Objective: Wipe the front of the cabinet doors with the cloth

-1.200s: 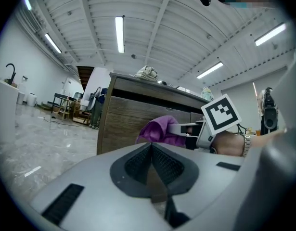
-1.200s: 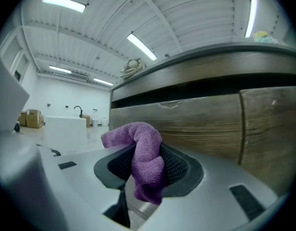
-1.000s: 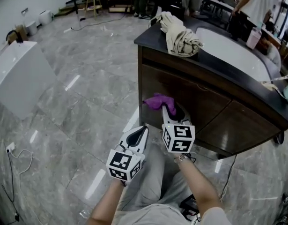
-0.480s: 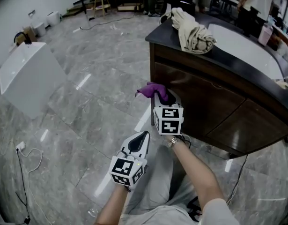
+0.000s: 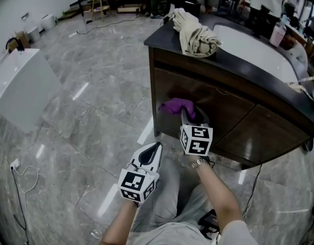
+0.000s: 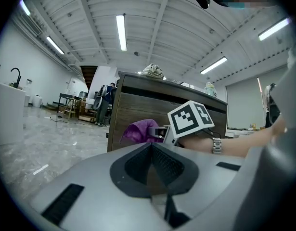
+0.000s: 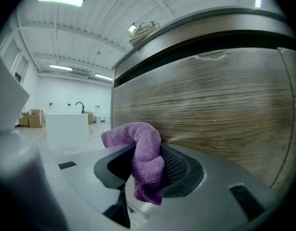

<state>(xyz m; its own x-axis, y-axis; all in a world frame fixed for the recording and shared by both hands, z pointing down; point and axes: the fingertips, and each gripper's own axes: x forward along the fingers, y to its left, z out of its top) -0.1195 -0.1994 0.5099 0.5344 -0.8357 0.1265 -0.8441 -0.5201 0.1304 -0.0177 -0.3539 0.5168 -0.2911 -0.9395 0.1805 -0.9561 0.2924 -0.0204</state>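
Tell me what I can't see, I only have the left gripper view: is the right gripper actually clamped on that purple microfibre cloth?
Observer: Yes. In the right gripper view the right gripper is shut on the purple microfibre cloth, with a fold bulging up above the jaws.
Operator: Which part of the dark wooden cabinet is the cloth at?
Observer: The head view shows two doors. The cloth is at the left door, near that door's left edge.
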